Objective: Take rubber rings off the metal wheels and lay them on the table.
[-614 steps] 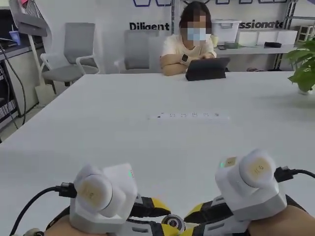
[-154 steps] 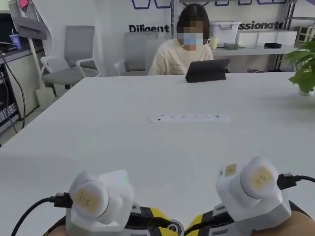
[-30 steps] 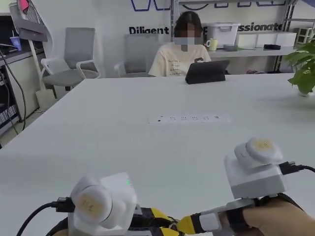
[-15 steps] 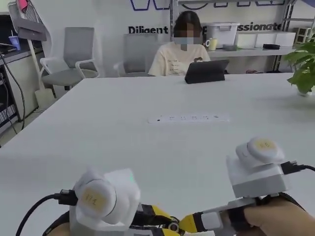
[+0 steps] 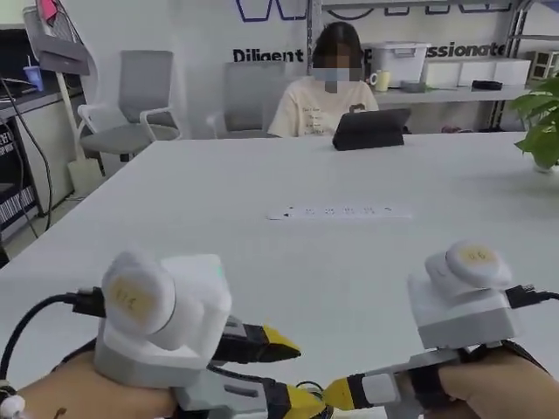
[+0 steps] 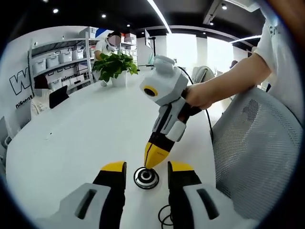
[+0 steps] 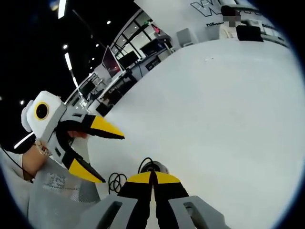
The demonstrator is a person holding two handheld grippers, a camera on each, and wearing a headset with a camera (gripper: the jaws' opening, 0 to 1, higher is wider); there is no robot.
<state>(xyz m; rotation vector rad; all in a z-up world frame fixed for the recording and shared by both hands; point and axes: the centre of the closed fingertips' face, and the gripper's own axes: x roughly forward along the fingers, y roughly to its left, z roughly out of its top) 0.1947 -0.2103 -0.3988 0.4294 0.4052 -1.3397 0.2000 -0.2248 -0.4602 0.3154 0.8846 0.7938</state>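
the left claw (image 6: pixel 147 166) is wide open. a small metal wheel (image 6: pixel 146 177) lies flat on the white table (image 5: pixel 349 262) in the gap between its two yellow tips. the tips stand to each side of the wheel and do not seem to touch it.

the right claw (image 7: pixel 152 177) comes in from the other side and points down at the wheel. its two tips are pressed together with no gap. they sit right at the near edge of the wheel. it may be pinching the ring on the wheel, but the spot is too small to be sure.

thin black rings (image 6: pixel 164 217) lie loose on the table just beside the wheel, close to the left claw.

in the head view both claws are low at the near edge of the table, tips pointing toward each other.

far off, a person (image 5: pixel 323 100) sits at the other end of the table, and a green plant (image 5: pixel 540 122) stands at the right.
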